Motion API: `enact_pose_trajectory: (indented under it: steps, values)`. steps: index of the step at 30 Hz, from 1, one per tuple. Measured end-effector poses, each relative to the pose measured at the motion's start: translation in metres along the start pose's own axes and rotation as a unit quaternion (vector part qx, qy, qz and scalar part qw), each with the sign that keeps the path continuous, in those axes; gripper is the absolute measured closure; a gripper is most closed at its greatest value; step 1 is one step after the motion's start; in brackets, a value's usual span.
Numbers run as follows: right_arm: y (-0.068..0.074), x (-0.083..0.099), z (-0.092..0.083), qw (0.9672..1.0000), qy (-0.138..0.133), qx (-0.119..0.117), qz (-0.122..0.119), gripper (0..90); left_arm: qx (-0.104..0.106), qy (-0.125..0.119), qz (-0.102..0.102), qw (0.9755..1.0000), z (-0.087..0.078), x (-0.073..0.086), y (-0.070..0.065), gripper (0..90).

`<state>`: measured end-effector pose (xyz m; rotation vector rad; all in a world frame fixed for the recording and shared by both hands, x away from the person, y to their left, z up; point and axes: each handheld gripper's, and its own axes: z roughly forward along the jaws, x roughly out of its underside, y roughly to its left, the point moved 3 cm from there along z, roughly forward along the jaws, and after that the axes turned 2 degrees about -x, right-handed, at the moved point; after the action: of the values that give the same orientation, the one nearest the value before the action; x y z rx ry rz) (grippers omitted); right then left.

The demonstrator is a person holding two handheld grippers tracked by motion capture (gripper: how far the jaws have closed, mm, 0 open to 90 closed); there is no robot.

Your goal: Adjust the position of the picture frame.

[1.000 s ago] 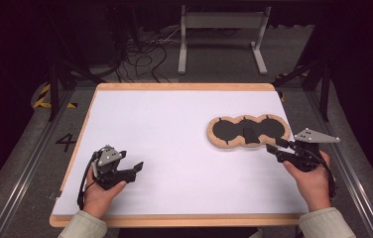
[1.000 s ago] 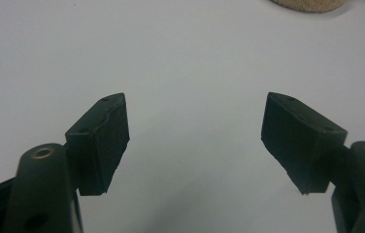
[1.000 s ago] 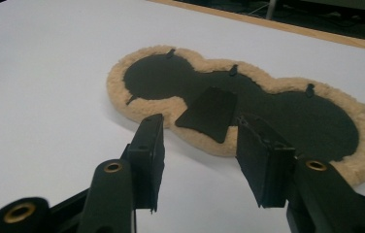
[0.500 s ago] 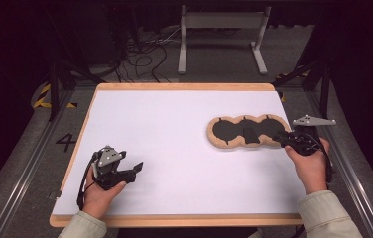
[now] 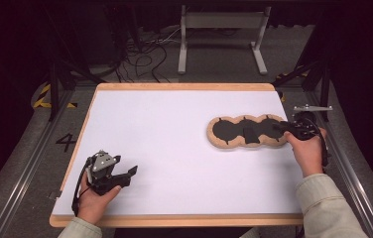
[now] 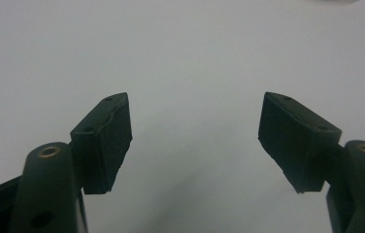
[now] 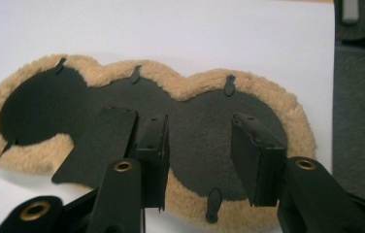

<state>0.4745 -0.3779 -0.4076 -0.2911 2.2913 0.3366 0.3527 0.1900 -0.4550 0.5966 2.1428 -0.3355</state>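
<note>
Near the front-left tabletop [image 5: 174, 148] edge, left gripper [image 5: 125, 177] rests w/ jaws wide apart, nothing btwn. Farther right, right gripper [image 5: 279, 128] hovers over the tan fleece pad w/ black three-lobed centre [image 5: 246, 133]; its jaws, just been opening, stand apart, gripping nothing.

A fleece pad [image 5: 246, 135] is lying flat on the white table top, toward its right side. Three joined round lobes are forming its outline, with tan fluffy fleece [image 7: 190, 85] rimming a black centre. A black flap [image 7: 95, 145] and small black tabs are sitting on that dark face.
</note>
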Motion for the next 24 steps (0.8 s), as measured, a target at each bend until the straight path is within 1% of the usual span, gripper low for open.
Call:
enact_pose_trajectory:
  steps: [1,2,4,6,7,8,9,10,11,12,14,15,16,17,18,20,24]
  values:
    - [-0.004,0.001,0.003,0.9999,0.003,-0.003,0.014,56.8,0.0,-0.001,-0.001,1.0,0.0,0.001,0.0,28.7]
    - [-0.008,0.002,0.006,0.9997,0.008,0.0,0.024,55.6,-0.002,-0.003,-0.002,1.0,-0.001,0.001,0.0,28.7]
    - [-0.016,0.003,0.01,0.9991,0.012,0.012,0.04,52.9,-0.004,0.0,-0.003,1.0,-0.002,0.003,0.001,28.7]
    - [-0.022,0.003,0.013,0.9983,0.013,0.026,0.051,49.9,-0.005,0.001,-0.003,1.0,-0.003,0.004,0.001,28.6]
    - [-0.022,0.003,0.013,0.9983,0.013,0.026,0.051,49.9,-0.005,0.001,-0.003,1.0,-0.003,0.004,0.001,28.6]
    - [-0.028,0.004,0.016,0.9975,0.018,0.036,0.059,46.4,-0.006,0.0,-0.005,1.0,-0.003,0.005,0.001,28.6]
    - [-0.03,0.005,0.017,0.9973,0.024,0.04,0.057,45.7,-0.007,0.001,-0.005,1.0,-0.003,0.005,0.002,28.6]
    - [-0.031,0.005,0.018,0.9965,0.036,0.047,0.06,44.4,-0.008,0.0,-0.008,0.9999,-0.003,0.006,0.001,28.6]
    - [-0.032,0.006,0.02,0.9962,0.038,0.053,0.058,43.4,-0.008,0.0,-0.008,0.9999,-0.003,0.006,0.001,28.6]
    - [-0.033,0.005,0.021,0.9962,0.038,0.05,0.061,43.5,-0.007,0.005,-0.006,0.9999,-0.003,0.006,0.002,28.6]
    - [-0.034,0.005,0.022,0.9961,0.037,0.048,0.063,43.2,-0.008,0.003,-0.007,0.9999,-0.003,0.006,0.001,28.6]
    - [-0.035,0.005,0.023,0.9961,0.039,0.053,0.059,42.4,-0.007,0.004,-0.006,0.9999,-0.002,0.006,0.001,28.6]
    - [-0.035,0.005,0.023,0.9961,0.038,0.052,0.061,41.3,-0.007,0.004,-0.005,1.0,-0.002,0.006,0.001,28.6]
    - [-0.036,0.005,0.025,0.9959,0.038,0.05,0.065,37.9,-0.007,0.004,-0.004,1.0,-0.002,0.006,0.001,28.6]
    - [-0.036,0.006,0.026,0.9949,0.045,0.052,0.074,36.6,-0.007,0.005,-0.003,1.0,-0.002,0.006,0.0,28.6]
    - [-0.037,0.007,0.028,0.9945,0.051,0.051,0.075,32.5,-0.005,0.004,-0.002,1.0,-0.001,0.006,0.0,28.5]
    - [-0.035,0.01,0.036,0.9914,0.085,0.056,0.083,23.1,-0.005,0.007,0.002,1.0,0.001,0.005,-0.001,28.5]
